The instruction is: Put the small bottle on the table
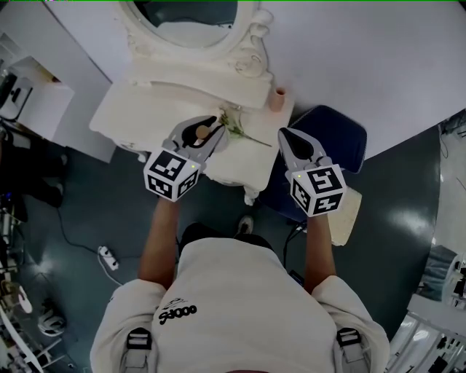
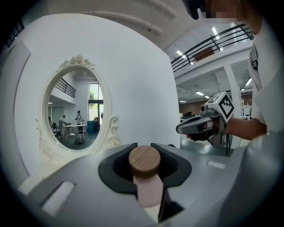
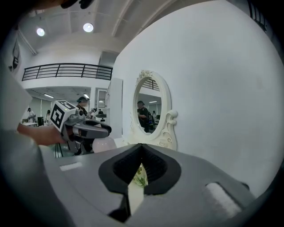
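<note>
- Head view: L gripper (image 1: pixel 208 125) is gripping the small bottle (image 1: pixel 202 132), pink w/ wooden cap, over the white table (image 1: pixel 138 109), at 6 o'clock from the oval mirror (image 1: pixel 193 22).
- Left gripper view: jaws are pressing on both sides of the bottle just under the cap; bottle is standing upright.
- R gripper (image 1: pixel 287 136) is hovering at 3 o'clock of the bottle, jaws closed, tips meeting, nothing btwn them.
- Flower sprig (image 1: pixel 240 131) is lying on the table btwn the two grippers.
</note>
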The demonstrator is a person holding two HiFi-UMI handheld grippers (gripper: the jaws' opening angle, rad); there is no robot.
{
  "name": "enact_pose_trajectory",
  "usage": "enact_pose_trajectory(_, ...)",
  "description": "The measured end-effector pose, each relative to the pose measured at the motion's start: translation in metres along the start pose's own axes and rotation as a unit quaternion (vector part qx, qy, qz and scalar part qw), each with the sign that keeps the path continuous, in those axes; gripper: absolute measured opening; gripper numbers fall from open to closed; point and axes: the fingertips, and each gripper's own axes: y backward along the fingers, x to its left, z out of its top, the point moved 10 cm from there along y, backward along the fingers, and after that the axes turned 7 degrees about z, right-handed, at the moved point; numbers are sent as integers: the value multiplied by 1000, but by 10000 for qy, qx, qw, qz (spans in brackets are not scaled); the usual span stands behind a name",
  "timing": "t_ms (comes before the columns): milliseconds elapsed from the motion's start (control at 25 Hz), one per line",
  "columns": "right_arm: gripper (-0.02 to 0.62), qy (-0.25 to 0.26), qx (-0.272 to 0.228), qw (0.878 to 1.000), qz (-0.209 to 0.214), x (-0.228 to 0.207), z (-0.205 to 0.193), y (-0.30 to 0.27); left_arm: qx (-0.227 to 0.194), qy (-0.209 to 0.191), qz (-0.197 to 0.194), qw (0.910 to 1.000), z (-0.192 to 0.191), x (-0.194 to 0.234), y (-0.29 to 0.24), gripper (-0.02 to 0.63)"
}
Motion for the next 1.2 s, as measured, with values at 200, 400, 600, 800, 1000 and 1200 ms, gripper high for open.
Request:
enact_pose_trajectory(200, 3, -60, 164, 9998, -87, -3, -6, -24, 184, 153, -21, 9997, -29, 20, -14, 112)
enact_pose_trajectory(400, 3, -264, 312, 9989, -212, 0, -15, -49, 391, 144, -227, 9989, -56, 44, -27, 112)
enact_pose_trajectory(600, 3, -498, 540, 9965, -398, 4, -30, -69, 626, 188, -583, 9962, -82, 57, -43, 112)
enact_pose_trajectory(800, 3, -758, 866, 9917, -565, 14, -53, -85, 957, 309, -974, 9901, -122, 60, -54, 112)
enact_pose_trajectory(1000, 3, -1007, 1099, 9857, -779, 19, -74, -91, 1300, 433, -1235, 9828, -163, 56, -65, 112)
enact_pose_trajectory(1200, 3, -1279, 1259, 9789, -979, 25, -95, -92, 1460, 260, -1527, 9771, -190, 45, -75, 112)
